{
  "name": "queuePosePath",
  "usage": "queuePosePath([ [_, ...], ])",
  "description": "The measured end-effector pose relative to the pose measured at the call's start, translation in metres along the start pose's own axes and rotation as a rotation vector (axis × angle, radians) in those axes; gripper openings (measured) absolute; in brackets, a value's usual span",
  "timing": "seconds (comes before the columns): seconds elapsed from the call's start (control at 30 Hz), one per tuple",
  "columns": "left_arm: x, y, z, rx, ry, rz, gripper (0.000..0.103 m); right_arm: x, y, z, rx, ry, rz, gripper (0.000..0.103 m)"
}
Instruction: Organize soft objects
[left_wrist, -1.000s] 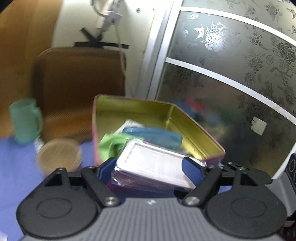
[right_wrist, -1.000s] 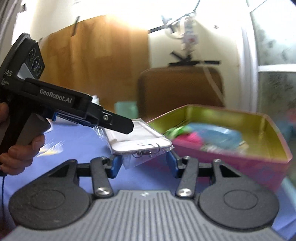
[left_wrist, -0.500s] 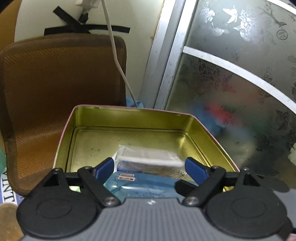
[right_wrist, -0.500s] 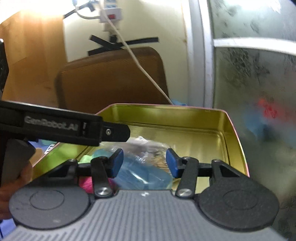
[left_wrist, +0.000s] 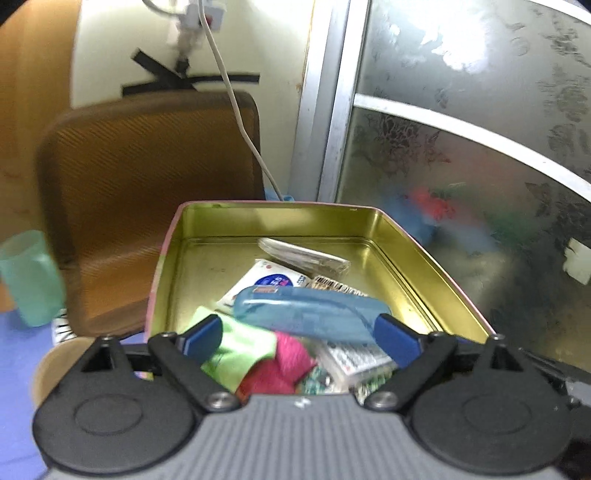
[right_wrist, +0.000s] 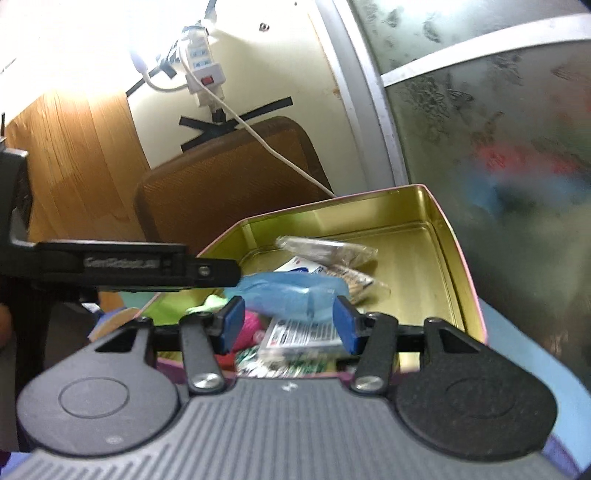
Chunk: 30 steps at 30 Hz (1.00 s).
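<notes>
The gold-lined tin (left_wrist: 413, 254) now holds the clear-wrapped packet (left_wrist: 306, 258) near its far wall, because my left gripper (left_wrist: 299, 334) has just been opening and nothing sits between its spread jaws any more. I read that as one more soft item stowed, lying beyond the blue pouch (left_wrist: 310, 310) and the green and pink cloths (left_wrist: 266, 354) heaped at the near edge. My right gripper (right_wrist: 290, 321) hangs half-open over that near edge, gripping nothing.
</notes>
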<state>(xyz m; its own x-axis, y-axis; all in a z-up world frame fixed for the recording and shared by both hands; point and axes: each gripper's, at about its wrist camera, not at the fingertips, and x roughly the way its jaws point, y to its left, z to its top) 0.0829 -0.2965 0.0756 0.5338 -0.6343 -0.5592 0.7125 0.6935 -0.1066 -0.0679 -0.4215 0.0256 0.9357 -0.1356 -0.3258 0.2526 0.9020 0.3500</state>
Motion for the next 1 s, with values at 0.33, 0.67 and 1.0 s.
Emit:
queuePosePath([
  [0.33, -0.068, -0.002, -0.050, -0.040, -0.015, 0.092, 0.103, -0.045, 0.028, -0.031, 0.054, 0.026, 0.007, 0.063],
  [0.67, -0.099, 0.007, -0.094, -0.060, 0.042, 0.206, 0.103, -0.061, 0.058, -0.059, 0.030, 0.098, 0.045, 0.070],
  [1.0, -0.106, 0.009, -0.112, -0.049, 0.049, 0.252, 0.103, -0.070, 0.066, -0.062, 0.044, 0.094, 0.040, 0.075],
])
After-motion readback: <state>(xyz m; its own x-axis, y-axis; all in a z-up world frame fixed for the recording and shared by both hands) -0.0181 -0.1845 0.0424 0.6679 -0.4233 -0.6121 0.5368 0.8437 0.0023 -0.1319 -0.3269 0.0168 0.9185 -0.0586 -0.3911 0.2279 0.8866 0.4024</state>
